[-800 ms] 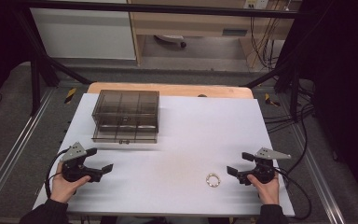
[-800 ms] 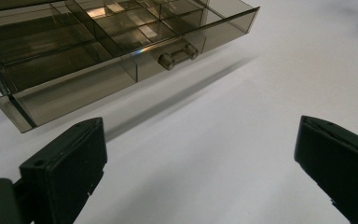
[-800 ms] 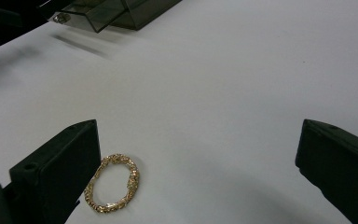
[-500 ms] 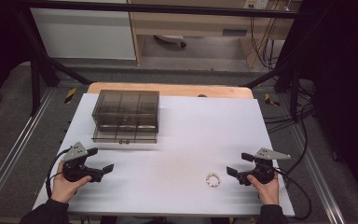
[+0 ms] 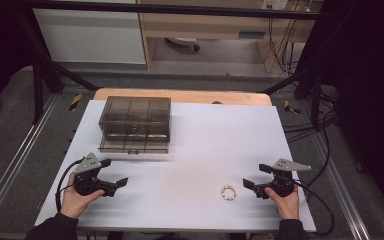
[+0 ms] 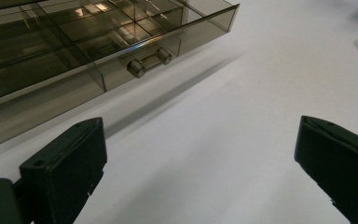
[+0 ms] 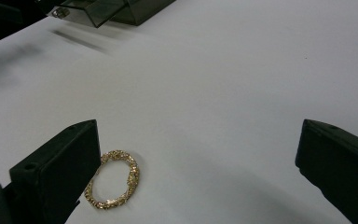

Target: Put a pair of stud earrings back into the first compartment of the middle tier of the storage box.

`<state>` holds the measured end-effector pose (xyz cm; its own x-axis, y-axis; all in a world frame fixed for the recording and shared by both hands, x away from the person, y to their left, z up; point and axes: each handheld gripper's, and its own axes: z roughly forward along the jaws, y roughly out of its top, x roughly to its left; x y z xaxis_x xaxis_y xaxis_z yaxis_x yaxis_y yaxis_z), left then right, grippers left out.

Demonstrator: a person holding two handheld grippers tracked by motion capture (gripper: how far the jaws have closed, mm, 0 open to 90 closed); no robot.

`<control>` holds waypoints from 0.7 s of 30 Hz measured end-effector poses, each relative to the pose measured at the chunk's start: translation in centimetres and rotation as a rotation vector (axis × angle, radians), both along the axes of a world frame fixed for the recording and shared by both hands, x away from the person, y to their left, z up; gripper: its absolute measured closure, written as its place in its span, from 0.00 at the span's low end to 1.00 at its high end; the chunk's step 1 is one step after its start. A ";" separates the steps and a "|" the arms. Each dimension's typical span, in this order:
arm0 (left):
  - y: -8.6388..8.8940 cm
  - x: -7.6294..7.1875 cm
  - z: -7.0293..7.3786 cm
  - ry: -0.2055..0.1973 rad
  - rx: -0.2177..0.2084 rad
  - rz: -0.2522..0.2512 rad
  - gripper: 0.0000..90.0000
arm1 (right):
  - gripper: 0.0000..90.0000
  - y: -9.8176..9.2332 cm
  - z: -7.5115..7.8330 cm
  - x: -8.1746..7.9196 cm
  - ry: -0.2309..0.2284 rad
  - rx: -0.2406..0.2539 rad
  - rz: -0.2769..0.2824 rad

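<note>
The white table (image 5: 190,150) holds a smoky clear drawer box (image 5: 135,124) at the back left. The left gripper (image 5: 114,173) and right gripper (image 5: 252,176) rest low near the front corners, pointing inward, jaws wide apart and empty. A gold ring (image 5: 228,193) lies flat, just beside the right gripper.

Dark sleeves cover both forearms; each black gripper, left (image 5: 114,172) and right (image 5: 252,176), carries a grey three-cornered plate and black cable.

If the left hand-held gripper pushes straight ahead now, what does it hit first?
Probably bare table first, its jaws open; the drawer organizer's handle sits ahead and slightly left, though depth is unclear.
</note>
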<state>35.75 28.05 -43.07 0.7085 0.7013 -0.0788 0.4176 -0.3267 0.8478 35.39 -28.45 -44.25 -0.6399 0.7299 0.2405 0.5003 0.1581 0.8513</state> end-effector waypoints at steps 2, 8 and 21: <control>-0.4 0.0 0.0 0.006 0.007 -0.001 0.02 | 0.01 0.0 0.0 0.0 0.000 -0.005 0.002; -1.8 0.0 0.1 0.014 0.010 -0.016 0.02 | 0.01 0.0 0.0 0.0 0.002 -0.008 -0.001; -5.0 -0.1 0.3 0.021 0.030 -0.058 0.02 | 0.01 0.0 -0.1 0.0 0.001 -0.016 0.004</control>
